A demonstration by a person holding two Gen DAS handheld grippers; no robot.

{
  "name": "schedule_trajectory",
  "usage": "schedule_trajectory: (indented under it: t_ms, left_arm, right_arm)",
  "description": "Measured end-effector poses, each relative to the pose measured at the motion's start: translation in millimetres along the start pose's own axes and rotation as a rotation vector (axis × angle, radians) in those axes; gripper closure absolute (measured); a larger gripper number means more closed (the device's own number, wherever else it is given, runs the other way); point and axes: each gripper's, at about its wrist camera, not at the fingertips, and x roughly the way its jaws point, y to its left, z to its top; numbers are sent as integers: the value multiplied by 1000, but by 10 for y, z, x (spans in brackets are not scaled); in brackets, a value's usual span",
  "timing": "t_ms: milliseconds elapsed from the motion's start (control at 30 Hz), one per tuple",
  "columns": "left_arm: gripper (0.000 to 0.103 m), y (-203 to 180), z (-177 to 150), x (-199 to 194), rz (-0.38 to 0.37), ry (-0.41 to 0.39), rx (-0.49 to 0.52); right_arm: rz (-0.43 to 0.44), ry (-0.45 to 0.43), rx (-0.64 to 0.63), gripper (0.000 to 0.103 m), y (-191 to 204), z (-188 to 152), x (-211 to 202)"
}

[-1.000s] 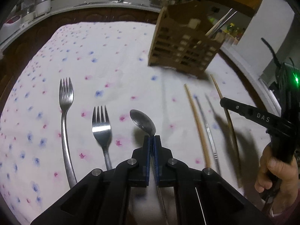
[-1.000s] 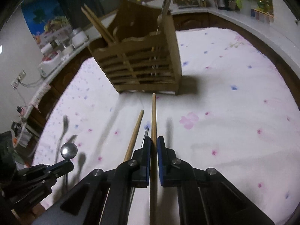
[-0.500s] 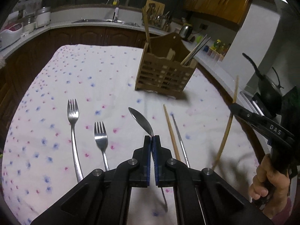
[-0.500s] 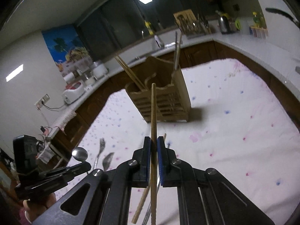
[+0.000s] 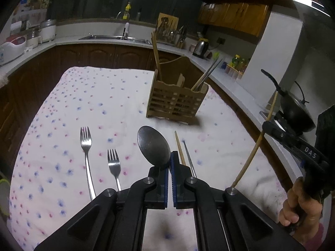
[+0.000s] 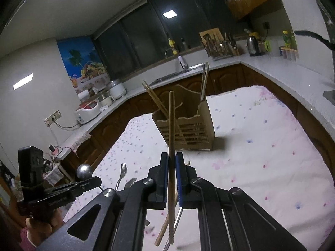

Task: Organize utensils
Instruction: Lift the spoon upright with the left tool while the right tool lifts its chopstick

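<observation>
Both tools have risen from the cloth since one second ago, and each one carries its utensil up in the air now. On the left gripper (image 5: 169, 163) the jaws are closed on the spoon (image 5: 153, 145), just under the bowl, and the bowl stands up and faces the camera. On the right gripper (image 6: 171, 163) the jaws are closed on the middle of a wooden chopstick (image 6: 172, 125); it points up and away toward the holder, and its lower end hangs under the jaws.

The wooden utensil holder (image 5: 177, 98) stands on the far part of the counter, on the white cloth with small flowers (image 5: 83, 104). Wooden chopsticks lean out of its left compartment and metal chopsticks out of its right one.

Four utensils lie on the cloth in the near part. A long fork (image 5: 86, 159) is on the left and a shorter fork (image 5: 114, 165) just to its right. Right of the left gripper lie one wooden chopstick (image 5: 179, 148) and one thin metal chopstick (image 5: 188, 156), side by side and near each other.

From the left wrist camera, the right gripper is at the far right edge, held by a hand (image 5: 301, 205), with its chopstick tilted. From the right wrist camera, the left gripper is low at the left with the spoon above it.
</observation>
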Motion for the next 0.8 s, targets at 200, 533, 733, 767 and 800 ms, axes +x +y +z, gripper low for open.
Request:
schedule_trajectory:
  t_ms: [200, 533, 733, 767, 800]
  left_arm:
    - [102, 3, 88, -69, -5, -26, 5]
    - [102, 61, 306, -124, -23, -83, 3]
    - [102, 84, 475, -74, -23, -116, 4]
    - [102, 86, 499, -65, -23, -121, 5]
    - [102, 83, 542, -54, -22, -131, 7]
  right_arm:
    - [8, -45, 2, 96, 2, 76, -68]
    - [2, -95, 13, 96, -41, 218, -30]
    - [-1, -137, 19, 96, -54, 380, 30]
    - [-3, -147, 22, 96, -59, 423, 49]
    - [-4, -158, 24, 96, -62, 459, 59]
